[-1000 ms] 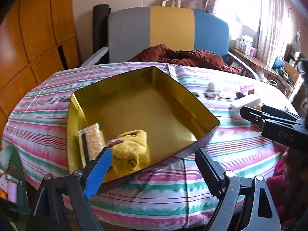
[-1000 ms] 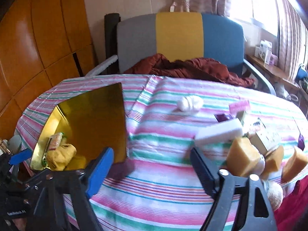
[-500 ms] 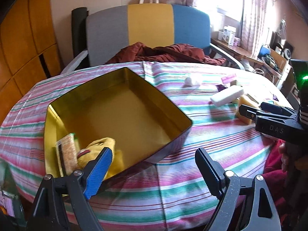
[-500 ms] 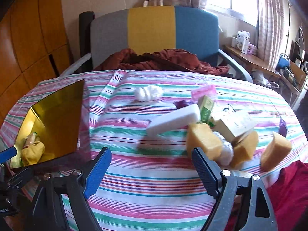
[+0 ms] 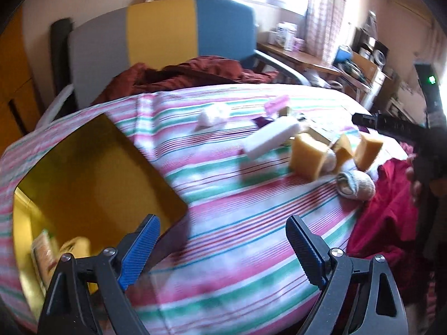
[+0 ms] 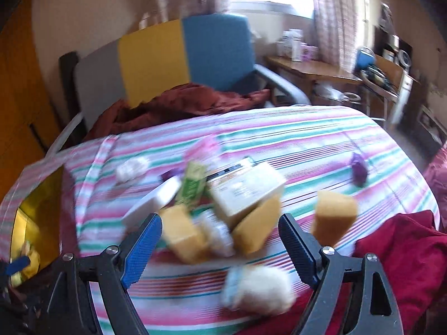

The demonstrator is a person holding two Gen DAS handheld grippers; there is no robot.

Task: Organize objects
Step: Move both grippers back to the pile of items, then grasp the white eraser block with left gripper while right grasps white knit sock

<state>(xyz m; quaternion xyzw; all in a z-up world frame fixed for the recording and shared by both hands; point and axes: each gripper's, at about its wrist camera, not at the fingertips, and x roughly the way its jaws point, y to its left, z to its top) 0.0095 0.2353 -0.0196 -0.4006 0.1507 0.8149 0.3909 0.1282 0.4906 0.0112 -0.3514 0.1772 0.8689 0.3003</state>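
Observation:
A gold tin box (image 5: 83,173) sits at the table's left, with a yellow soft item (image 5: 75,247) and a packet inside; it also shows in the right wrist view (image 6: 39,209). A pile of yellow sponges (image 6: 184,231), a white block (image 6: 156,199), a green packet (image 6: 192,187) and a carton (image 6: 245,189) lies ahead of my right gripper (image 6: 220,241), which is open and empty. A rolled white sock (image 6: 259,290) lies just below it. My left gripper (image 5: 223,248) is open and empty over the striped cloth, right of the box.
A striped cloth (image 5: 237,223) covers the round table. A chair with grey, yellow and blue panels (image 5: 156,39) holds a dark red garment behind it. A red cloth (image 6: 405,251) hangs at the right edge. A purple item (image 6: 359,169) lies far right.
Both grippers swung right. The box slid to the left of both views, and the pile of sponges and boxes came closer to my right gripper. Both stayed open.

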